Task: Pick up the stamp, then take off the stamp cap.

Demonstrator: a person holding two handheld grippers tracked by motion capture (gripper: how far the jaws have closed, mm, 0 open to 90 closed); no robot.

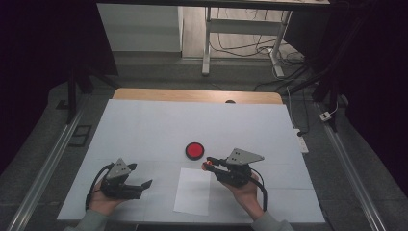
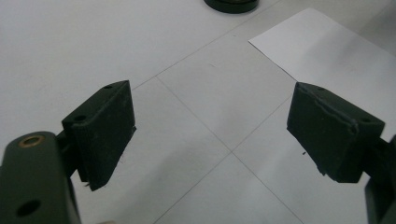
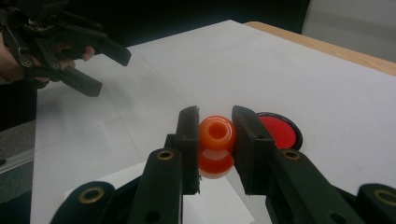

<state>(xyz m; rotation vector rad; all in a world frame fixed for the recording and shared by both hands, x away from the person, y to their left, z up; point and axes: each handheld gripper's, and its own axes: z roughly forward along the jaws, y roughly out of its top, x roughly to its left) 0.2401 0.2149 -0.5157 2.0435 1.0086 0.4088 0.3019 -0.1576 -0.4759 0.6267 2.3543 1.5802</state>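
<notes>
Right gripper (image 3: 215, 140) clamped on a small orange spool (image 3: 216, 135) — jaws pressed to its two sides, bore facing the camera, lifted just clear of the white table (image 3: 280, 70), with a glossy reflection directly beneath. In the high view, same gripper (image 1: 208, 164) held in the right hand (image 1: 245, 191), pointing left, the orange spool (image 1: 206, 166) at its tips, above the upper right corner of a white sheet of paper (image 1: 193, 190). Just beyond the tips, a red disc with a black rim (image 1: 194, 150) lying flat on the table (image 1: 144, 125) — near the spool, apart from it. In the right gripper view, that disc (image 3: 279, 130) seen partly behind the right-hand jaw.

Left gripper (image 2: 210, 135) spread wide, nothing between its jaws, over bare table surface (image 2: 70, 42), a corner of the paper (image 2: 327, 51) ahead to its right. In the high view, left gripper (image 1: 146, 185) held low in the left hand (image 1: 103, 197) at the near left of the table, tips toward the paper, well apart from the spool.
</notes>
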